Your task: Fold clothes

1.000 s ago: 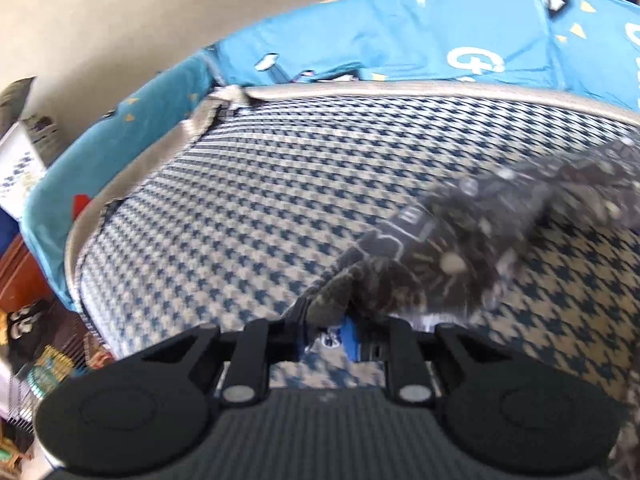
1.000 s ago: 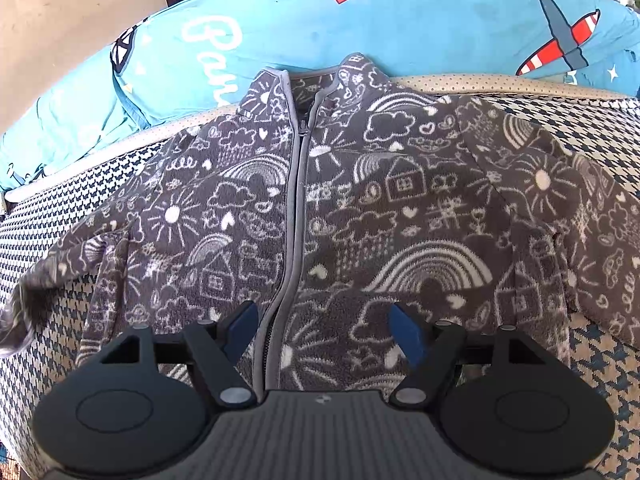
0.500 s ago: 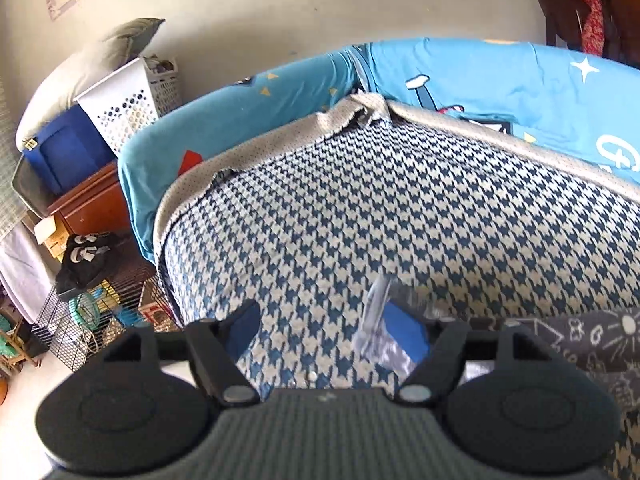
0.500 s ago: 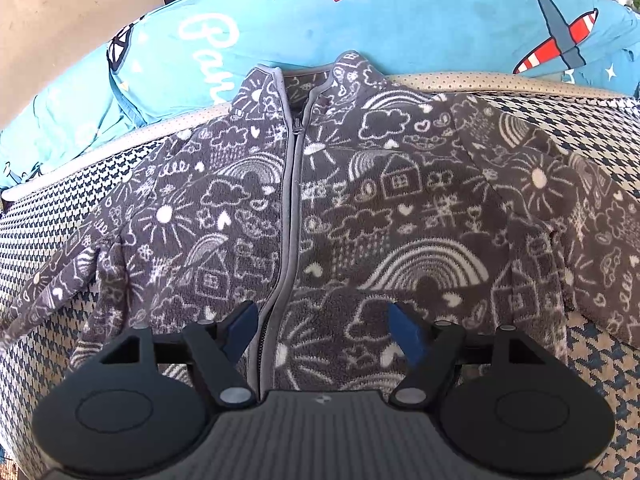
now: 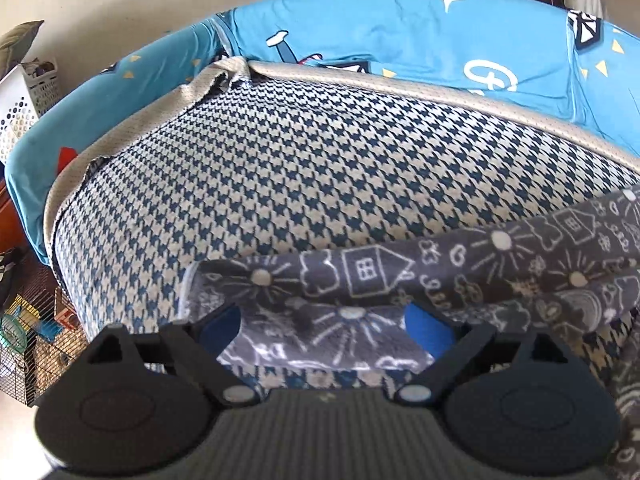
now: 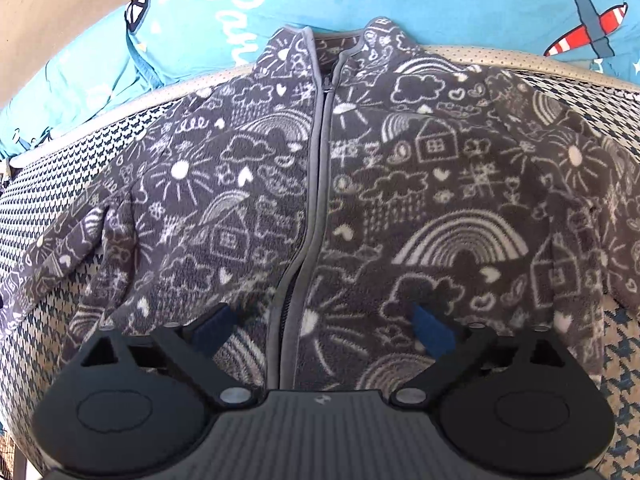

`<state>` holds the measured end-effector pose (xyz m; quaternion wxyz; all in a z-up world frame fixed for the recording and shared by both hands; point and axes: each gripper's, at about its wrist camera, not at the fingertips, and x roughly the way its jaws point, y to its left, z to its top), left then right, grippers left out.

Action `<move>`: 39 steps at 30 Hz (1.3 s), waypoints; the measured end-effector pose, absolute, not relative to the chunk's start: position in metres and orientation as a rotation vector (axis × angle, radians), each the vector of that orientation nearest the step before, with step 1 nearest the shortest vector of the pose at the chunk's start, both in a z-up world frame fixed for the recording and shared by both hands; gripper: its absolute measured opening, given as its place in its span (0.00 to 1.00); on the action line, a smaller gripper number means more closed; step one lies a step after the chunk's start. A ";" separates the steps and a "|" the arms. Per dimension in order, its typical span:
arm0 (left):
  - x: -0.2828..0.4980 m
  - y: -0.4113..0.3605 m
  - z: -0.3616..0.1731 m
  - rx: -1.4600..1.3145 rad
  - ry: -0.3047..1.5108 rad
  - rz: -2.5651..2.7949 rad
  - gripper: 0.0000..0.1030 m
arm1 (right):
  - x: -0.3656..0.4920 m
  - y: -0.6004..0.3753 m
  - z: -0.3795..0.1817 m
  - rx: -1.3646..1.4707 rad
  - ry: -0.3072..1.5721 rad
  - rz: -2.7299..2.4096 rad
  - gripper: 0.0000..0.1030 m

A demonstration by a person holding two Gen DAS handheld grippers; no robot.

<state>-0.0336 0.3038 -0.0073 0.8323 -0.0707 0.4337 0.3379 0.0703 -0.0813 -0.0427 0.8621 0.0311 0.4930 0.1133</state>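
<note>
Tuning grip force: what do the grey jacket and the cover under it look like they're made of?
Jacket: looks like fleece, matte and fuzzy, with a napped pile that blurs the white doodle print; zip edged in smooth grey tape.
Houndstooth cover: seems a woven or knit upholstery fabric, flat and matte, with its weave visible. Fibre can't be told.

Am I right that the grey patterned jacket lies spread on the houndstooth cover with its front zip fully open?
Not quite: the jacket does lie spread on the houndstooth cover, but the right wrist view shows its zip closed almost to the collar.
</note>
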 end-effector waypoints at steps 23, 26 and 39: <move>0.018 0.261 -0.041 0.067 1.012 0.727 1.00 | 0.030 -0.061 -0.057 -0.101 0.934 0.191 1.00; 0.017 0.249 -0.033 0.082 0.986 0.702 1.00 | 0.025 -0.063 -0.056 -0.108 0.927 0.210 1.00; 0.032 0.157 -0.005 0.060 0.854 0.402 1.00 | 0.000 -0.073 -0.052 -0.204 0.916 0.323 1.00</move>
